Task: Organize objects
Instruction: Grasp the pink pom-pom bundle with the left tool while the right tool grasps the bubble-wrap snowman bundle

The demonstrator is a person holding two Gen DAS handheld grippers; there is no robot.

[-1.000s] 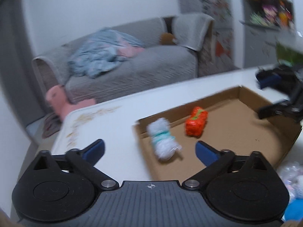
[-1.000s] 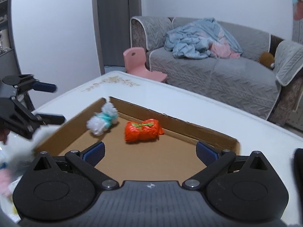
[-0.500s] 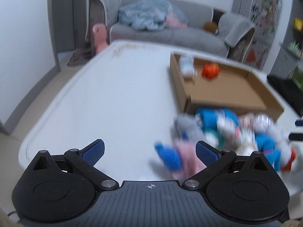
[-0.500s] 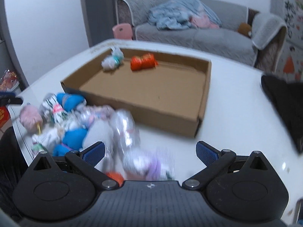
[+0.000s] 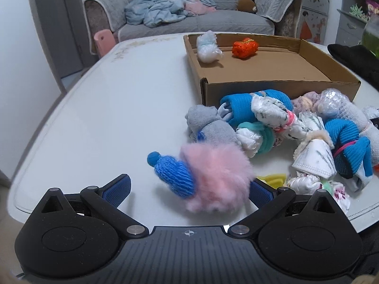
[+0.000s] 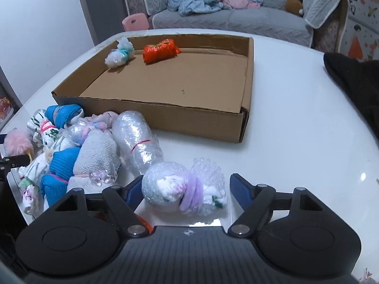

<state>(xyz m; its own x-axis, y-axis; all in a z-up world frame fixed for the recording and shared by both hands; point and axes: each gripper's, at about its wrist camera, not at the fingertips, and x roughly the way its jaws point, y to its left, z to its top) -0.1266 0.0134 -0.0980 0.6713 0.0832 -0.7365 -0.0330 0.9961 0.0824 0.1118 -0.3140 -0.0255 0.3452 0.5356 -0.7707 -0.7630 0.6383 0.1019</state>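
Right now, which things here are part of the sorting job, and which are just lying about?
In the job:
- box
- white bundle and orange bundle in it
- pile beside the box
- pink pompom between the open left gripper fingers
- bubble-wrap bundle between the closing right gripper fingers

Lying about:
- black cloth
- sofa, blanket
- pink chair

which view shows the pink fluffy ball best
The left wrist view: the pink fluffy ball fills the foreground beside a blue knitted piece. The right wrist view shows only a small part of it at the left edge.
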